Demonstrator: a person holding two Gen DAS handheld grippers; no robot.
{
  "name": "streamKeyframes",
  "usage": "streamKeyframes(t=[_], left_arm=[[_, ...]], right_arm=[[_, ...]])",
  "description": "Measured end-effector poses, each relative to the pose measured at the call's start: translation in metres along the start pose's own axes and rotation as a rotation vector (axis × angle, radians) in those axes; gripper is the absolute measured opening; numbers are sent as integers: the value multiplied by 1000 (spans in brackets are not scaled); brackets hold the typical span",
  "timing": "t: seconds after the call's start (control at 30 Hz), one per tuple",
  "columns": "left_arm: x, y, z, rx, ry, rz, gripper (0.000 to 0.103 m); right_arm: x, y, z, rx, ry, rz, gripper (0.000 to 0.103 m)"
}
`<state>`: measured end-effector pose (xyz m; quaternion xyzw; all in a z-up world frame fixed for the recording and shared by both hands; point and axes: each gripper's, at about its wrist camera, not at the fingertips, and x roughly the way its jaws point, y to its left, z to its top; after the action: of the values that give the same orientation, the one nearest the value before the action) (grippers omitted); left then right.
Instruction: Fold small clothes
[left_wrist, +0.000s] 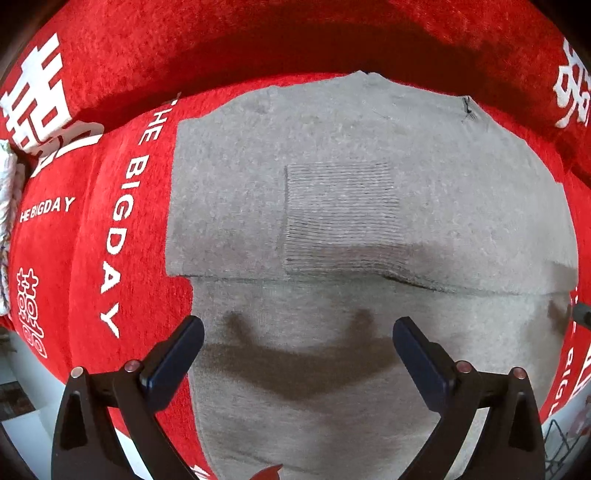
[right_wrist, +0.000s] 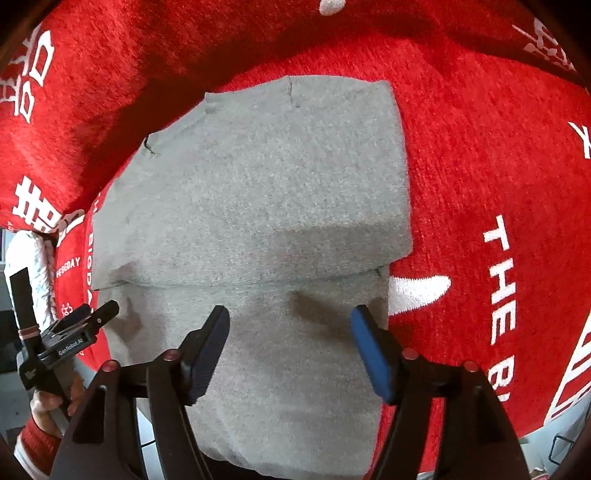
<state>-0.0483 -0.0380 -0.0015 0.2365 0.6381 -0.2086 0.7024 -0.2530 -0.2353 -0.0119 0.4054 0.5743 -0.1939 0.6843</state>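
A grey knit garment (left_wrist: 332, 221) lies flat on a red cloth, partly folded, with a folded flap across its far half and a ribbed cuff (left_wrist: 340, 210) lying on top. It also shows in the right wrist view (right_wrist: 258, 203). My left gripper (left_wrist: 297, 339) is open and empty, hovering over the garment's near part. My right gripper (right_wrist: 290, 325) is open and empty above the near part as well. The left gripper (right_wrist: 88, 317) shows at the left edge of the right wrist view, held by a hand.
The red cloth (left_wrist: 110, 258) with white lettering covers the surface under and around the garment, and it shows in the right wrist view (right_wrist: 480, 184). A white padded thing (right_wrist: 33, 258) sits at the far left. The table edge runs near the bottom corners.
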Motion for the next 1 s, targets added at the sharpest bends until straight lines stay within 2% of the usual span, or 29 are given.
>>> streamKeyframes(t=[0.3,0.57,0.77,1.0], left_arm=[[-4,-5,-4,10,-9,32,103],[-9,-13,-11,33,-1,9,103],[-9,-7,-33,-13,5,-9,103],[0,15,-75,-89,60,-33,103]], right_arm=[[-6,-7,-4,8,-41,14,88],[-8,-19,-9,29,4,98,89],[2,-29,-21,50,59,192,89],[12,-36,-53,86,119,281,89]])
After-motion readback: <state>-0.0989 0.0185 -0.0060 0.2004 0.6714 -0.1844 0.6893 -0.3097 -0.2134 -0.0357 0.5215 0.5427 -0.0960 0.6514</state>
